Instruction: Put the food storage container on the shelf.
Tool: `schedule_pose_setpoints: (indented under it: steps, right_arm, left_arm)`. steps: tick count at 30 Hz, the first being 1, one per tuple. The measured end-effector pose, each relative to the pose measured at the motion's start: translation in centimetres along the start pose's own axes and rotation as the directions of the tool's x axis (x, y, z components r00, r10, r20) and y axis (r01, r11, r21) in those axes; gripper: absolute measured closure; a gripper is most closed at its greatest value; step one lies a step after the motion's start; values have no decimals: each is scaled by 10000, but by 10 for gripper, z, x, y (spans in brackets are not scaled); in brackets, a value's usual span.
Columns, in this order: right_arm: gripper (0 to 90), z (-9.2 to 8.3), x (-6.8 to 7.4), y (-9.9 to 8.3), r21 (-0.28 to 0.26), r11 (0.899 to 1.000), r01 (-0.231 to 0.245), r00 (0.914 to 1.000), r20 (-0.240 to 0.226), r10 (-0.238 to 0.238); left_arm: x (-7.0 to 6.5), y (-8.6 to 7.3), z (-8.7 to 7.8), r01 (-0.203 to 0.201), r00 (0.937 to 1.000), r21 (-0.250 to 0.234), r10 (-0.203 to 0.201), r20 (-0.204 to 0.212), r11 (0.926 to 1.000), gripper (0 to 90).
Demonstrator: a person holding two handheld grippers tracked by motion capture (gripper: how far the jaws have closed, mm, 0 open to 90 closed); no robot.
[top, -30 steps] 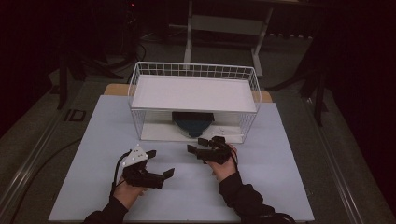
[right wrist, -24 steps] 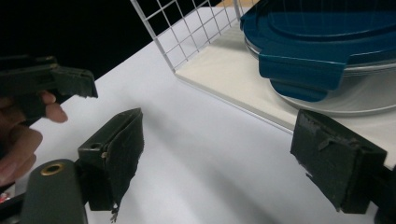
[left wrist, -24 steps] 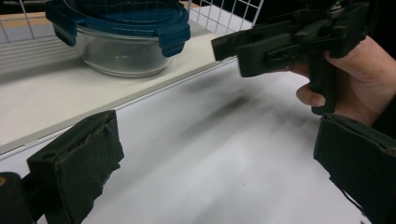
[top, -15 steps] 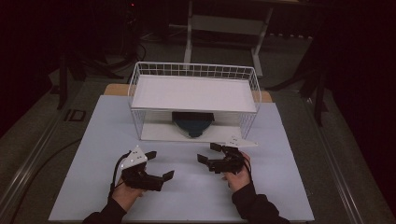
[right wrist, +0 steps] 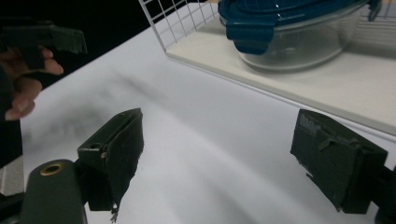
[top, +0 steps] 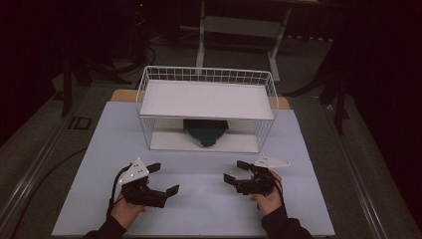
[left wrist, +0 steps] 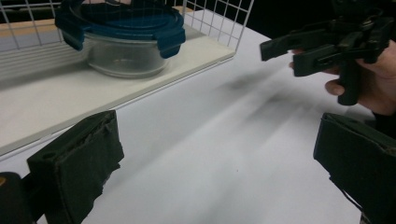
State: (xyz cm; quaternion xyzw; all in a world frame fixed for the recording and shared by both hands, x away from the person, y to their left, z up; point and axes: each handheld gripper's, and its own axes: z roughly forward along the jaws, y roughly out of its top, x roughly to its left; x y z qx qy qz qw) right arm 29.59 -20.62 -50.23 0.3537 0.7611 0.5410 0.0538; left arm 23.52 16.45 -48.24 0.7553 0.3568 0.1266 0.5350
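Pale surface (top: 199,209), both grippers, left (top: 160,178) and right (top: 235,171), released and empty; ahead, round glass container with blue clip-on lid (left wrist: 122,39) under white wire rack (top: 206,97): probably heavy, slick, breakable, best taken by the rim.

Lidded glass bowl (right wrist: 299,37) beyond open tool (right wrist: 219,158)

High view sits above the person's side, looking forward and down across the white surface (top: 199,199) to the wire rack (top: 206,107) at the far end. Left gripper view rides low, close over the surface, facing the rack's open front and the container (left wrist: 122,39) inside. Right gripper view is just as low, angled in from the other side. Both share that container (right wrist: 299,32) and each catches the other hand
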Motion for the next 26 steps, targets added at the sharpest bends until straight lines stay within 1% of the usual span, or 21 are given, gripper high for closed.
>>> schedule_pose_setpoints:
  steps: [1,2,4,10,12,16,20,26]
  right_arm:
    - [165,-5,1,-2,49,10000,6,10000,13,-6]
    - [165,-5,1,-2,49,10000,6,10000,13,-6]
    - [165,-13,-1,-7,94,10000,-6,10000,43,6]
    - [165,-23,-2,-13,249,9997,-21,10000,80,19]
    - [165,-31,-3,-16,276,9996,6,10000,97,-9]
    - [165,-38,-4,-23,484,9987,154,9997,166,-162]
    - [167,-41,-8,-28,561,9984,19,9998,191,-30]
    - [167,-39,-12,-31,644,9979,80,9997,243,-96]
  left_arm:
    - [0,-1,-1,15,10000,26,-15,10,10000,13]
    - [1,-1,-2,17,10000,100,-17,-9,9999,13]
    - [1,-3,-5,49,10000,89,-48,-39,9999,12]
    - [3,-7,-12,65,9999,149,-63,-100,9999,12]
    - [4,-10,-15,67,9998,207,-63,-195,9998,12]
    - [6,-12,-18,107,9997,234,-102,-232,9997,12]
    - [6,-13,-16,132,9997,220,-128,-192,9997,12]
    - [5,-14,-16,22,9998,156,-20,-174,9999,13]
